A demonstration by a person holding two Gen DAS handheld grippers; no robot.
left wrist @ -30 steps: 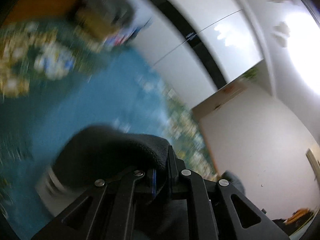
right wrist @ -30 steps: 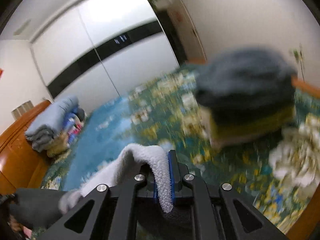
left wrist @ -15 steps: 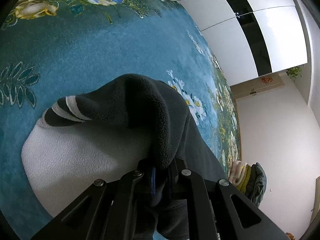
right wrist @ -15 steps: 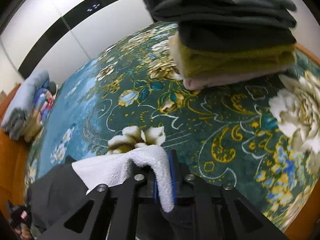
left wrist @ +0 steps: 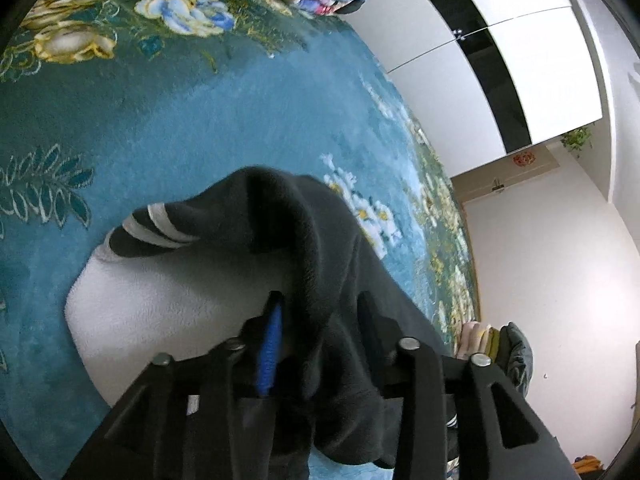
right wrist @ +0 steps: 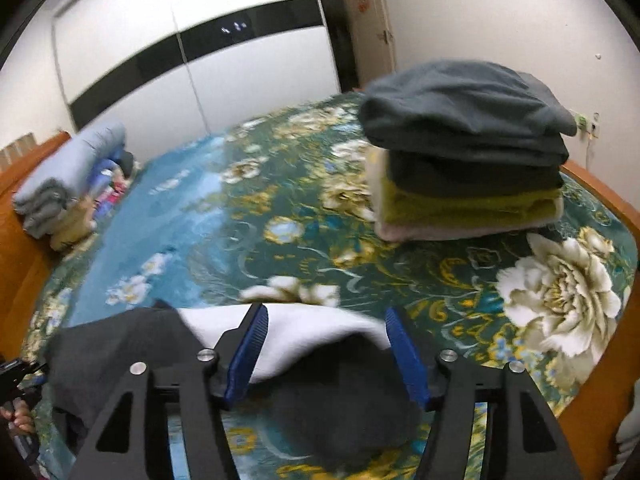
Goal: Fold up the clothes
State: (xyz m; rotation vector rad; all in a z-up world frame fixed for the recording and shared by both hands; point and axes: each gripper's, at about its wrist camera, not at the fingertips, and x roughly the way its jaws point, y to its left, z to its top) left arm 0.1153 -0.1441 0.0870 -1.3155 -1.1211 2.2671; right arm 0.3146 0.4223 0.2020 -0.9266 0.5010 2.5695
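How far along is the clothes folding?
Done: a folded stack sits on the floral cover. In hand: both the left gripper and the right gripper are opening, releasing the dark fleece garment. Left: it looks only part-folded.

Teal floral bed cover [right wrist: 248, 240], dark fleece garment [left wrist: 328, 240], folded stack [right wrist: 464, 160], bedding pile [right wrist: 68, 176]
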